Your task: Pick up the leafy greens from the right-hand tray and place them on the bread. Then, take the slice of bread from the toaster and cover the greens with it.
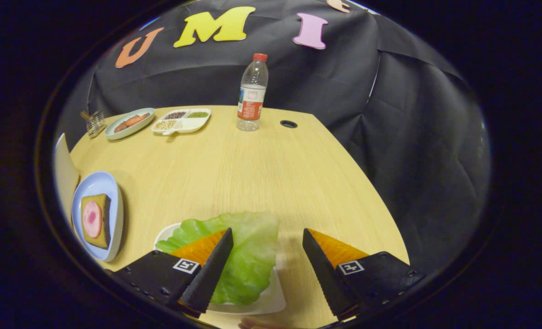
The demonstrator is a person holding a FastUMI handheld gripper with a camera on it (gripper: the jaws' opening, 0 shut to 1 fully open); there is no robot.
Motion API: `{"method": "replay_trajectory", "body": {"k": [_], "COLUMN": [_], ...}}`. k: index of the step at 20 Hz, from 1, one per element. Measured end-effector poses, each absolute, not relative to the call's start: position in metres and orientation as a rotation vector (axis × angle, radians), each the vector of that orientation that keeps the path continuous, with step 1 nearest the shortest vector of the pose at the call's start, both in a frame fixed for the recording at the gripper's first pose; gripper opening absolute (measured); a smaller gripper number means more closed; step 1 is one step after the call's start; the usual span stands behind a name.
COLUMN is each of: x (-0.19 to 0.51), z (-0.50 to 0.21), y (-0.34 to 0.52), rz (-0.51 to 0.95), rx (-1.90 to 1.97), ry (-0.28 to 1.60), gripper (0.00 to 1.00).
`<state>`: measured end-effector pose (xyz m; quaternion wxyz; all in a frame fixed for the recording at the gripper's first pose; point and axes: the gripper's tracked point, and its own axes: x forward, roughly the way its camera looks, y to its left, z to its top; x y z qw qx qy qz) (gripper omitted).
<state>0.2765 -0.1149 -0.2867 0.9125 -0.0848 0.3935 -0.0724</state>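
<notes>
A green lettuce leaf [248, 249] lies on a white tray [271, 299] right under my fingers. My gripper [267, 237] is open: the left finger [209, 269] hangs over the leaf, the right finger [325, 269] stands beside the tray's right edge. Off to the left of the fingers a pale blue plate [98, 183] carries a slice of bread [98, 220] with a pink round of meat [92, 219] on top.
At the table's far side stand a clear water bottle [252, 93] with a red cap, a white divided dish [182, 120] of grains, a pale green oval plate [130, 122] with food and a small glass holder [95, 121]. A cable hole [288, 124] sits near the bottle.
</notes>
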Motion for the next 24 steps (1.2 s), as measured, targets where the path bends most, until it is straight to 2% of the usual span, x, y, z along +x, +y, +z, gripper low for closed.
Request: {"method": "replay_trajectory", "body": {"k": [2, 5, 7, 9, 13, 14, 16, 24], "x": [0.281, 0.283, 0.287, 0.285, 0.276, 0.276, 0.271, 0.252], "z": [-0.292, -0.289, -0.288, -0.289, -0.293, -0.290, -0.280, -0.199], "y": [-0.104, -0.099, -0.097, -0.092, -0.085, -0.085, -0.082, -0.053], "rz": [-0.121, -0.127, -0.131, -0.111, -0.065, -0.066, -0.059, 0.006], "rx": [-0.157, -0.181, -0.186, -0.176, -0.164, -0.166, -0.158, -0.131], "ry": [0.823, 0.822, 0.800, 0.807, 0.817, 0.809, 0.786, 0.611], "gripper": [0.88, 0.48, 0.31, 0.02, 0.04, 0.00, 0.00, 0.00]}}
